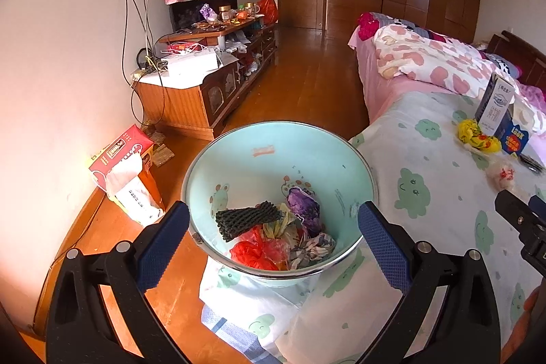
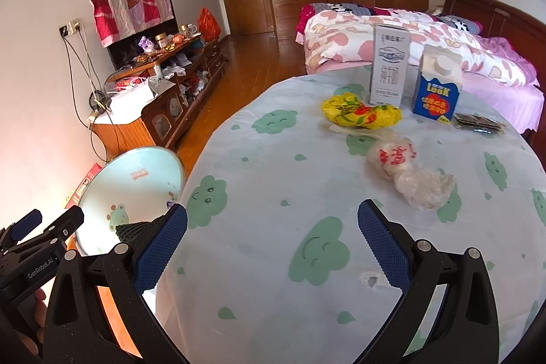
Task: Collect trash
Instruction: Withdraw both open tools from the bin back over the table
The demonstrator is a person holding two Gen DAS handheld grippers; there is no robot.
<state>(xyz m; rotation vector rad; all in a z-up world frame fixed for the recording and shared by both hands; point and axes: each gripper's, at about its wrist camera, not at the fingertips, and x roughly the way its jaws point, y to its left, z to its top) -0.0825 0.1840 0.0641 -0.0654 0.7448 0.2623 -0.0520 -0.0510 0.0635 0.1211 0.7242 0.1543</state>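
Observation:
A pale green trash bin stands on the floor beside the table and holds a black foam net, a red bag, a purple wrapper and other scraps. My left gripper hangs open right above it, nothing between its fingers. My right gripper is open and empty over the tablecloth. On the table ahead of it lie a clear crumpled bag, a yellow bag, a grey carton, a blue carton and a dark packet. The bin shows at its left.
A tissue pack sits on the floor by the wall. A wooden cabinet with clutter and cables lines the left wall. A bed with pink bedding stands behind the table. Bare wooden floor runs toward the door.

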